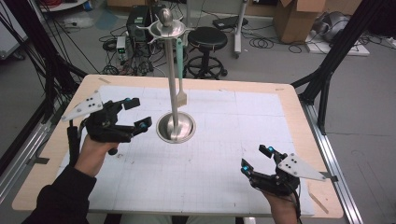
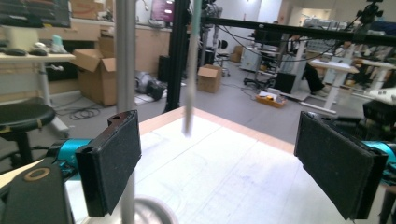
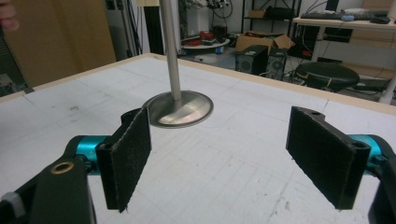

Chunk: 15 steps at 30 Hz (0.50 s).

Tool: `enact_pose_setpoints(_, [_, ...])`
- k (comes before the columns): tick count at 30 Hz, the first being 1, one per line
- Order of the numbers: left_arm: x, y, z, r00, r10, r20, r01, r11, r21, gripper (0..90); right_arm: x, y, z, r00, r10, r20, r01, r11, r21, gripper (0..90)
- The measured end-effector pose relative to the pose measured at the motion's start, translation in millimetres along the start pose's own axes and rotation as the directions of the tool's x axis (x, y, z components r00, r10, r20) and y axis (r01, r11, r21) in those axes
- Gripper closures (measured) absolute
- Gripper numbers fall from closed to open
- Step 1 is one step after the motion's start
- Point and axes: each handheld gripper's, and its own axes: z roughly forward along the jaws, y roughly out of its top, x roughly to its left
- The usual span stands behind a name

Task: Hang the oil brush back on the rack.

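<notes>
A metal stand rises from a round dish-shaped base (image 1: 175, 127) at the middle of the table, and its pole (image 1: 172, 74) ends in a hooked top ring (image 1: 166, 28). From that ring hangs a pale green-handled spatula (image 1: 180, 70), blade down, clear of the table. My left gripper (image 1: 138, 113) hovers just left of the base, open with nothing between its pads. In the left gripper view the pole (image 2: 125, 70) stands close behind the left pad and the spatula (image 2: 190, 84) hangs beyond. My right gripper (image 1: 256, 158) is open and empty at the front right, facing the base (image 3: 180, 108).
A white gridded mat (image 1: 210, 168) covers the wooden table (image 1: 299, 140). Behind the table stand a black stool (image 1: 206, 39), electronics with cables (image 1: 137, 28) and a cardboard box (image 1: 299, 18). Black frame posts (image 1: 327, 79) flank the table's sides.
</notes>
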Motion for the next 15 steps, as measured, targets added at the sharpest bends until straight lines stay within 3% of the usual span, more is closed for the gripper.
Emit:
enact_pose_setpoints(5, [-0.2,-25.8,-20.4,0.9999,-0.006,-0.009,0.005,0.9997,-0.024,15.2,-3.8,-4.7,-0.5,0.9999,0.004,0.012,-0.004,1.0000,0.000,20.9])
enact_pose_setpoints(8, [0.2,-42.6,-30.2,0.9996,0.005,-0.029,-0.005,1.0000,-0.002,15.2,-7.2,-8.7,-0.7,0.9998,0.006,0.018,-0.006,1.0000,0.000,20.9])
enact_pose_setpoints(15, [4.3,-75.3,-43.9,0.9971,-0.018,-0.074,0.019,0.9997,0.014,15.6,-13.1,-13.6,2.2,0.9991,0.026,0.034,-0.026,0.9996,0.013,20.9])
